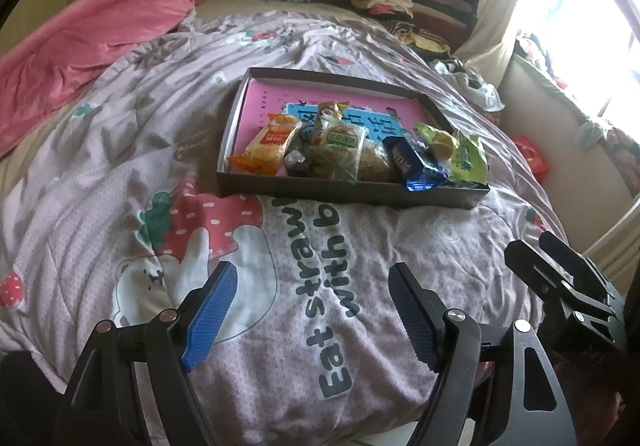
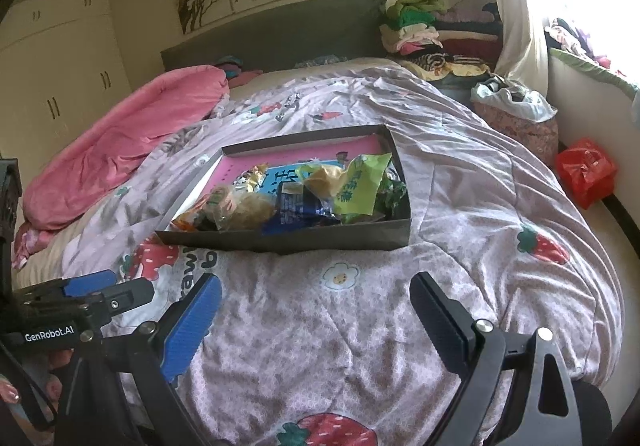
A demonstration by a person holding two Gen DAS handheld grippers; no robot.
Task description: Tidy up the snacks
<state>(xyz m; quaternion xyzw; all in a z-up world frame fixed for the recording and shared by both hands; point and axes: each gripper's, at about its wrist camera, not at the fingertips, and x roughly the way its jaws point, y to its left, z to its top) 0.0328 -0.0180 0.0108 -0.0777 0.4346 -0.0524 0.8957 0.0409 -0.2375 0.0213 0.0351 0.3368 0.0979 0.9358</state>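
The box (image 1: 352,192) sits on the quilt (image 1: 120,166) mid-bed, w/ all visible snacks (image 1: 344,150) already inside it, heaped at the near end; far end shows only the pink liner (image 1: 264,94). No packets seen loose on the quilt. So gathering looks done, judging by this; what's left is prob. the sorting, since the packs lie jumbled and overlapping, e.g. orange pack (image 1: 268,148), blue pack (image 1: 416,166), green bag (image 1: 466,158).

Left gripper (image 1: 312,310) is spread wide, nothing between its pads, hovering over the quilt short of the box. Right gripper (image 2: 316,318) likewise spread and empty, also short of the box, just beside the left one.

Box is a shallow rectangle; long axis runs from the near edge away toward the headboard (image 2: 272,30), angled a bit in both views. Open side up, a short wall facing the grippers. Packs point every which way, no common axis.
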